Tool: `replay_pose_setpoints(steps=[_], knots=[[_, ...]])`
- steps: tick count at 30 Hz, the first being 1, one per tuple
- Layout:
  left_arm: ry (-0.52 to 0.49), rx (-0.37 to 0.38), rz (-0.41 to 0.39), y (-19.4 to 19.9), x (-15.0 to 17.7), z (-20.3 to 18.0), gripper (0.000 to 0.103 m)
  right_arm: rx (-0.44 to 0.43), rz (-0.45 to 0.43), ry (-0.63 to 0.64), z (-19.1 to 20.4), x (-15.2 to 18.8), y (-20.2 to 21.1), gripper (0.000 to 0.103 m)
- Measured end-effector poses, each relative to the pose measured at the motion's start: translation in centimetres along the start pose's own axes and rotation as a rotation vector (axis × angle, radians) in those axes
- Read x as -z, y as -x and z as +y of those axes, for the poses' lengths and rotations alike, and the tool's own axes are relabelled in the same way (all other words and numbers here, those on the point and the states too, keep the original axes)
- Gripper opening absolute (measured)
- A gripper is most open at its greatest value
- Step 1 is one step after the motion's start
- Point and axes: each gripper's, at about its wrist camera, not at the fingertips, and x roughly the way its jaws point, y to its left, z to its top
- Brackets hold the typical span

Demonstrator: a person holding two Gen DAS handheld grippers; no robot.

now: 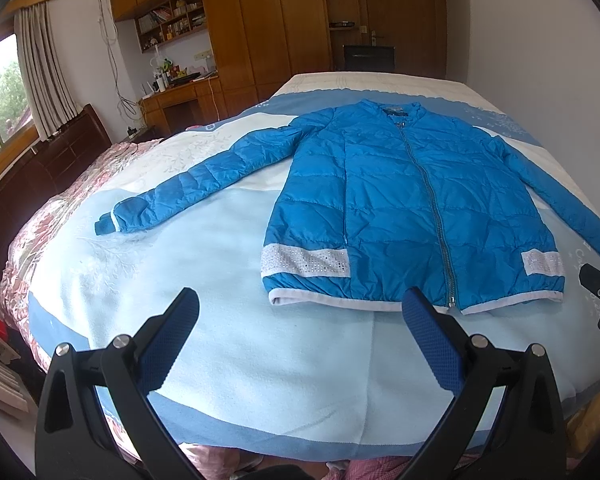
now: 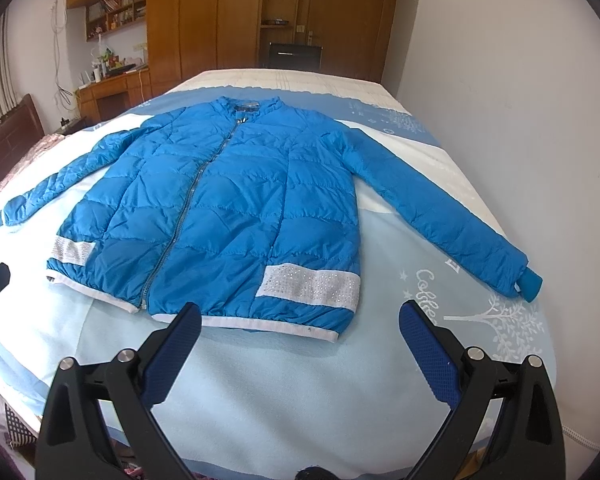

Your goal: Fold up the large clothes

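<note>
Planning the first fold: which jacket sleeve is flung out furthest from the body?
The sleeve on the left tool's side. It stretches far out across the blanket, while the other sleeve angles down closer to the jacket body.

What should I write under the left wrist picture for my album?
Open left gripper hovers over the bed, facing a zipped blue jacket spread flat.

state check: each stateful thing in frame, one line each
blue quilted puffer jacket: spread flat face-up on the bed, unfolded
jacket's front zipper: closed hem to collar
jacket's sleeves: both extended out to the sides
light blue fleece blanket: laid over the bed, under the jacket
left gripper: open, empty, short of the hem
right gripper: open, empty, by the hem
</note>
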Motion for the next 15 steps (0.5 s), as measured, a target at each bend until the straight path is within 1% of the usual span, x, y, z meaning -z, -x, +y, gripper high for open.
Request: replay_pose_setpoints(steps=[15], knots=[[0.003,0.002,0.002,0.1,0.11,0.08,0.1,-0.002,0.005,0.001,0.12,0.18,-0.56,0.099]])
